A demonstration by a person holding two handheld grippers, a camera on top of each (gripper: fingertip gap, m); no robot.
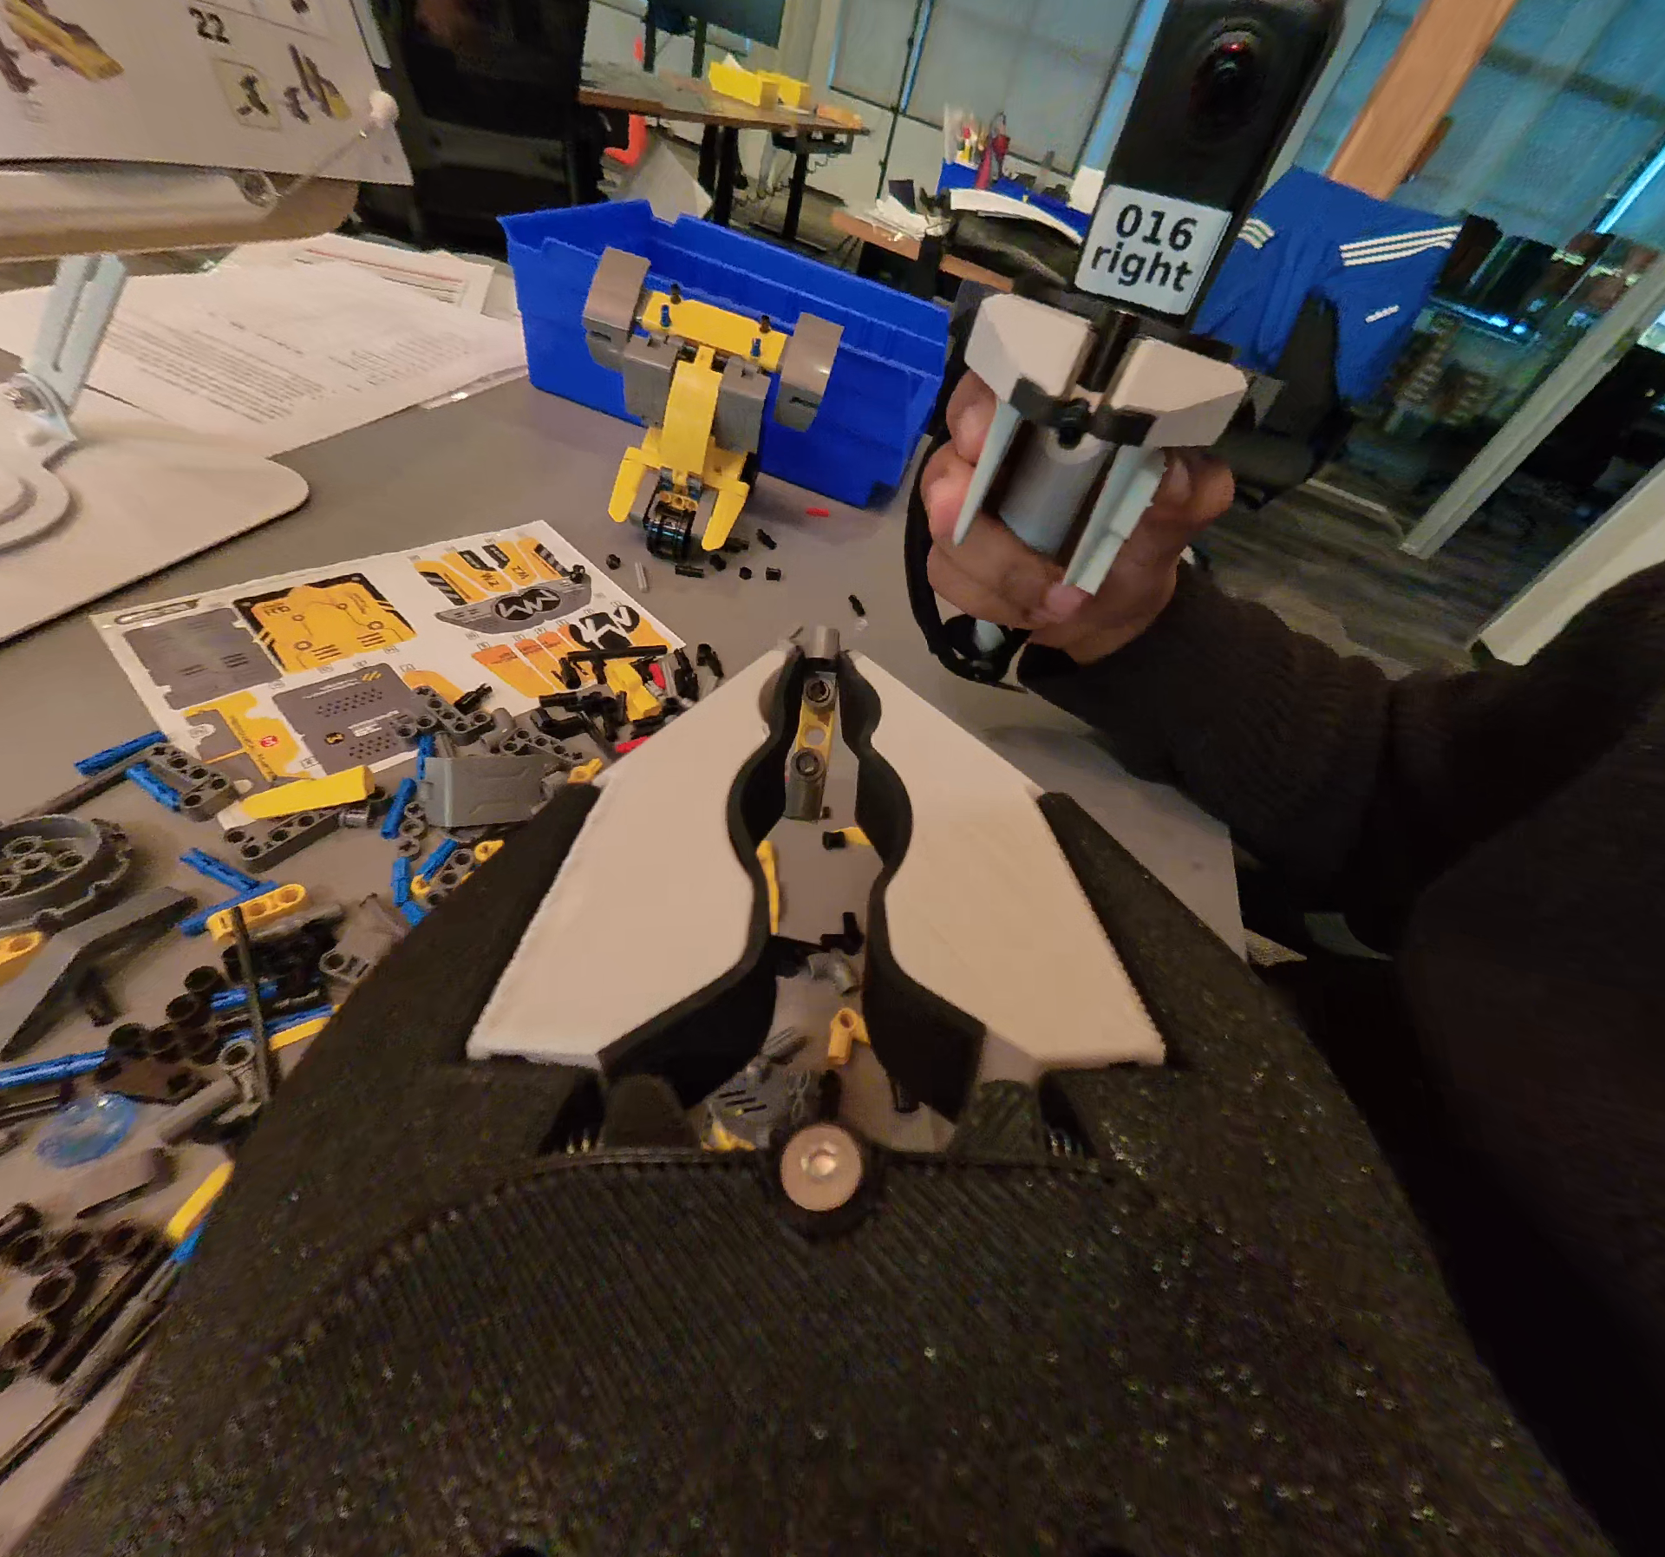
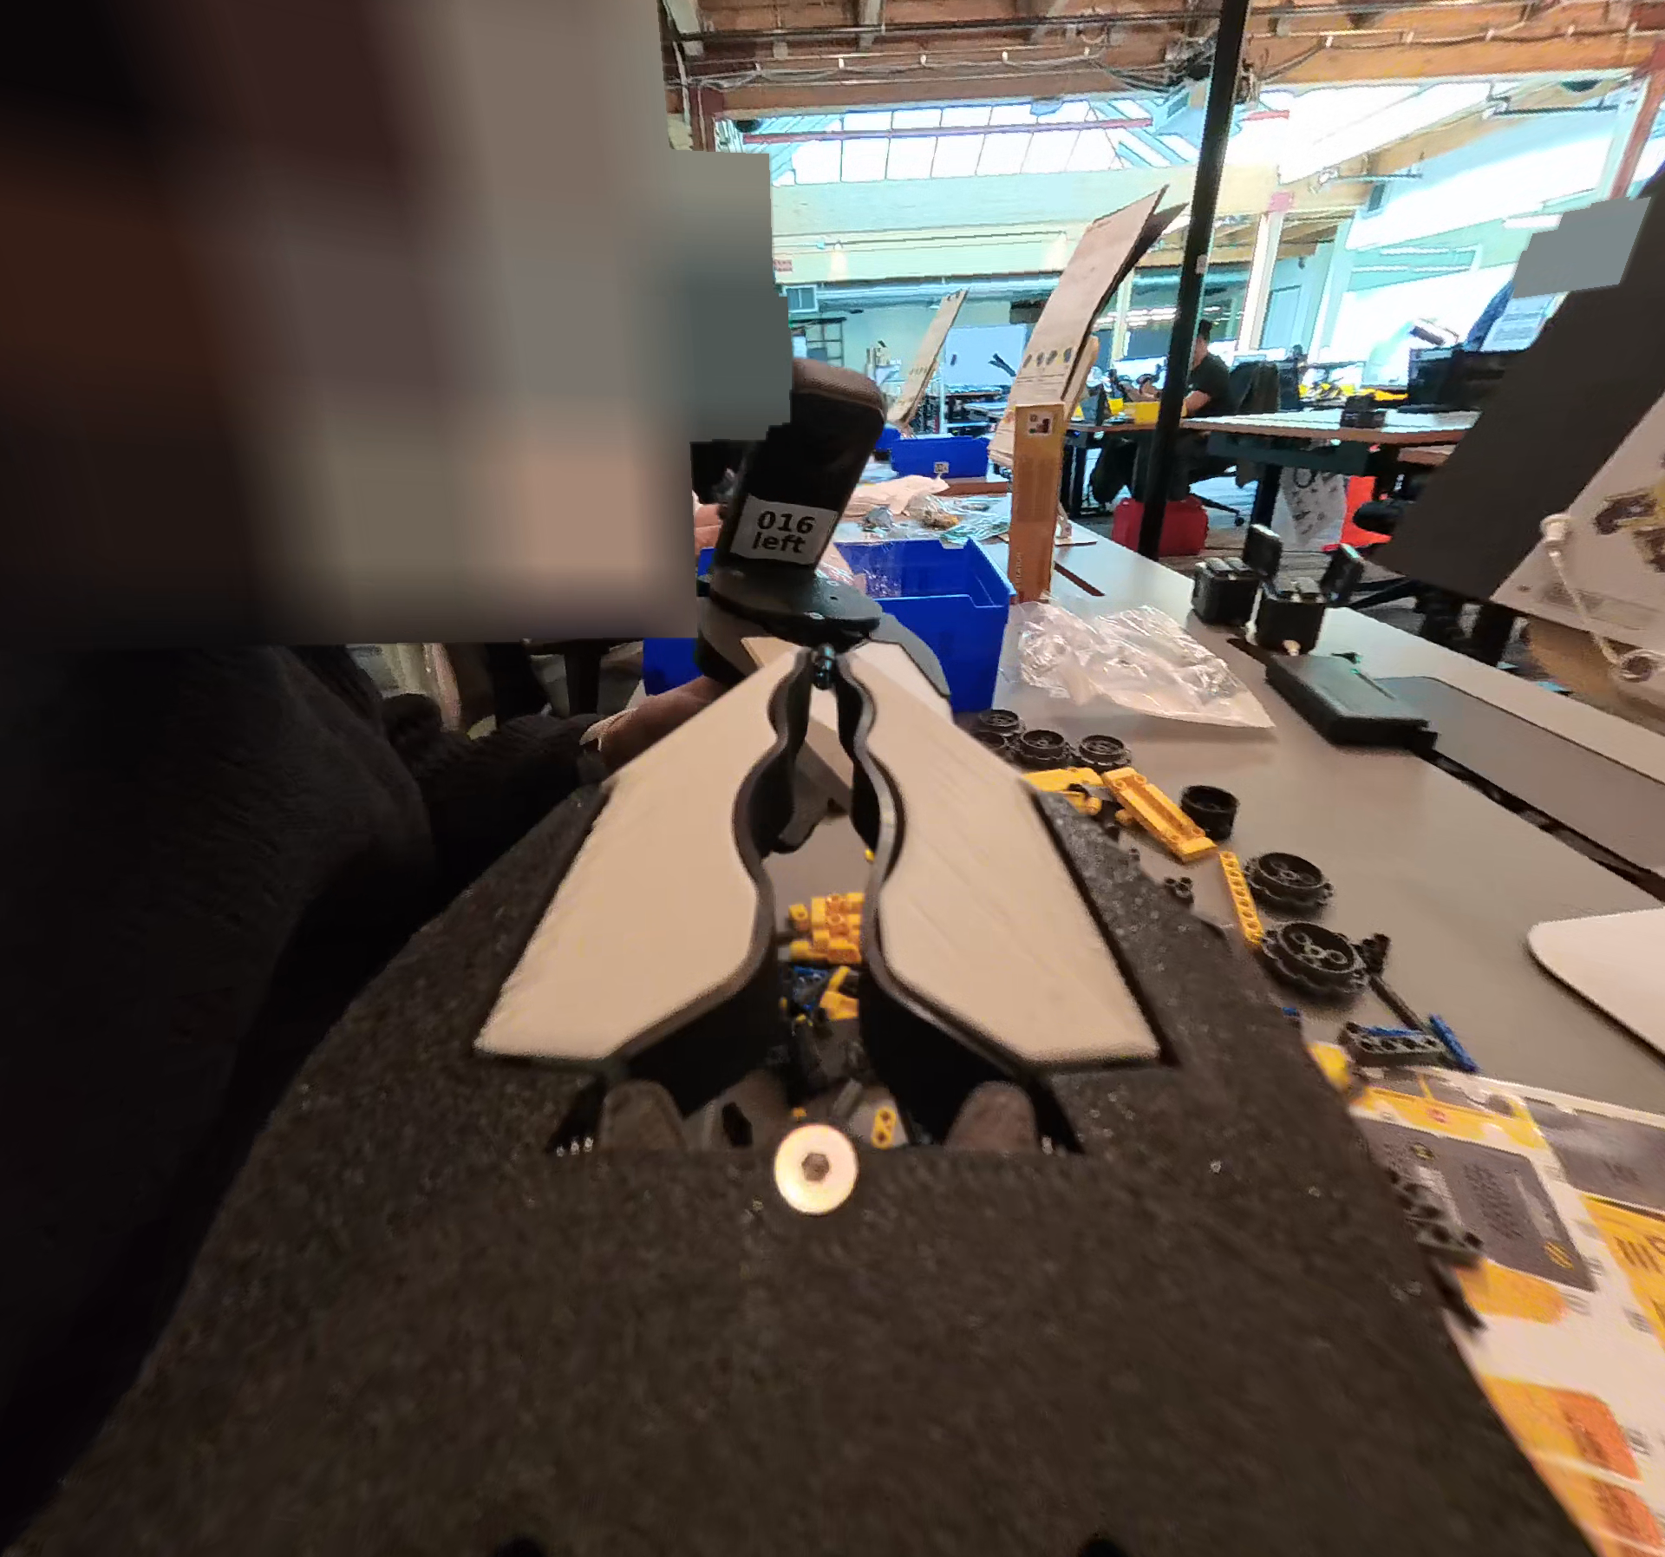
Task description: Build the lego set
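Left wrist view
Left tongs (image 1: pixel 815 658): tips pressed together, pinching a small yellow beam (image 1: pixel 814 734) with grey pieces at its ends, held above the counter (image 1: pixel 504 468).
Beam: upright between the black inner pads, round holes facing the camera.
Right tongs (image 1: pixel 1027 558): raised at the right, gripped by a hand (image 1: pixel 1063 522), tips pointing down and toward the camera; spread or shut cannot be told from here.
Model (image 1: pixel 698 414): yellow and grey, part-built, standing against a blue bin (image 1: pixel 847 324) at the far side of the counter.
Sticker sheet (image 1: pixel 360 667): flat on the counter, left of the left tongs, loose parts (image 1: pixel 270 883) in black, blue, grey and yellow over its near edge and further left.
Booklet (image 1: pixel 180 27): open on a white stand (image 1: pixel 135 504), top left.

Right wrist view
Right tongs (image 2: pixel 820 667): tips nearly meeting, a narrow slit between them, nothing seen held there.
Left tongs: just beyond the right tips, only the back of the handle (image 2: pixel 802 504) with a white label showing.
Yellow bricks (image 2: pixel 829 928): heap on the counter (image 2: pixel 1351 793), seen through the gap between the right fingers.
Black wheels (image 2: pixel 1306 946): on the counter to the right, beside yellow beams (image 2: pixel 1153 811).
Plastic bag (image 2: pixel 1126 658): clear, crumpled, near a blue bin (image 2: pixel 937 603).
Sticker sheet (image 2: pixel 1532 1243): at the lower right edge.
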